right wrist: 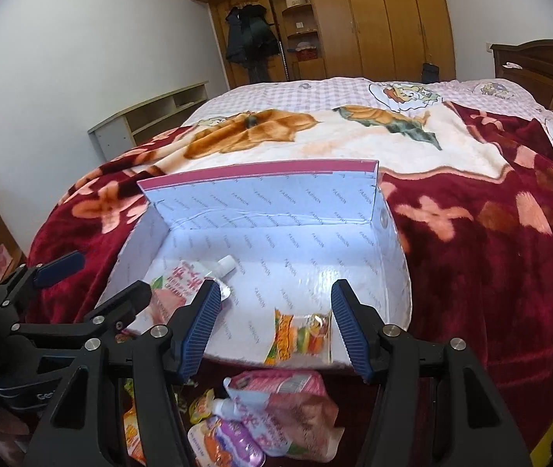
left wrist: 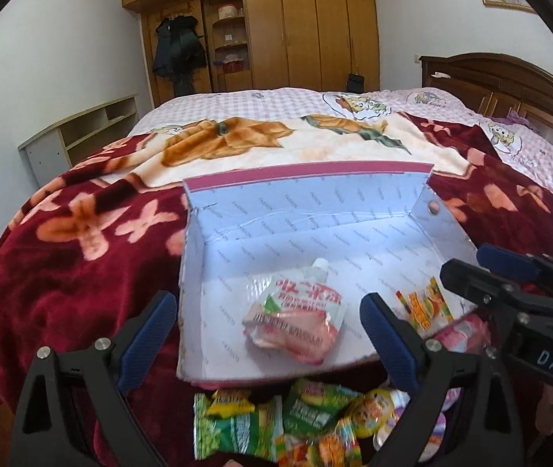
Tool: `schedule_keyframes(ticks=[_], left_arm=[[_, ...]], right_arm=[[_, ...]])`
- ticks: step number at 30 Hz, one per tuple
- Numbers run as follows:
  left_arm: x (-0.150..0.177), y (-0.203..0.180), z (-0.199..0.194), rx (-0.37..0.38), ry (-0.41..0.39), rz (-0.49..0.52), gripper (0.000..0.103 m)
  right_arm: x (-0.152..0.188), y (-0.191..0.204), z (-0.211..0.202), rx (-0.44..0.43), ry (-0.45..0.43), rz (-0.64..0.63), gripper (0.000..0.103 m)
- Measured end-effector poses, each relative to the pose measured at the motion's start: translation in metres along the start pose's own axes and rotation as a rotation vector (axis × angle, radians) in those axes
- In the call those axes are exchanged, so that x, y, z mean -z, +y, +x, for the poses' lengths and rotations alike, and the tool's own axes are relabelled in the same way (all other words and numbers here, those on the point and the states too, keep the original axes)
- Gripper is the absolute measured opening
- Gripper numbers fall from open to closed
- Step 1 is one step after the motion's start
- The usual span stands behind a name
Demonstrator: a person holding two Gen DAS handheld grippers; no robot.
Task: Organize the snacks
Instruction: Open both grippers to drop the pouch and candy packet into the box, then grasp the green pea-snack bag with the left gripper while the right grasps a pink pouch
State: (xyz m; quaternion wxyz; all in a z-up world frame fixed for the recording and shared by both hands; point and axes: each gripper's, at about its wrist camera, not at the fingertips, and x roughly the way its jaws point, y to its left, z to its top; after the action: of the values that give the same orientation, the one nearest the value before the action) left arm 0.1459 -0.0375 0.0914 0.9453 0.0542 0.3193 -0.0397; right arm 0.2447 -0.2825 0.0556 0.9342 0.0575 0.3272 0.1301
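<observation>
A bed (left wrist: 261,97) in pink checked bedding carried a dark red floral blanket (left wrist: 81,257) spread across its near part. On the blanket stood an open white box (left wrist: 303,210) with a pink rim. Just near of the box, loose snack packets (left wrist: 315,420) lay heaped on the blanket.

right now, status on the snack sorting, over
Both tools open and empty: left tool, right tool. White box holds a pink spout pouch and an orange snack packet. Loose snack pile waits in front, nothing blocking.
</observation>
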Motion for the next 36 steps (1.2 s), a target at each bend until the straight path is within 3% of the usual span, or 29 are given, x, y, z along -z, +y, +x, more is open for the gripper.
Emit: schedule_keyframes(ticks=[17, 28, 36], left_arm=[[0.047, 0.032, -0.028, -0.013, 0.028, -0.093, 0.098], [0.083, 0.042, -0.011, -0.009, 0.087, -0.126, 0.098], [0.094, 0.041, 0.0, -0.026, 0.069, -0.118, 0.098]], right_arm=[[0.036, -0.004, -0.029, 0.009, 0.013, 0.03, 0.061], [0.068, -0.013, -0.037, 0.027, 0.014, 0.079, 0.062], [0.084, -0.019, -0.028, 0.025, 0.028, 0.113, 0.066]])
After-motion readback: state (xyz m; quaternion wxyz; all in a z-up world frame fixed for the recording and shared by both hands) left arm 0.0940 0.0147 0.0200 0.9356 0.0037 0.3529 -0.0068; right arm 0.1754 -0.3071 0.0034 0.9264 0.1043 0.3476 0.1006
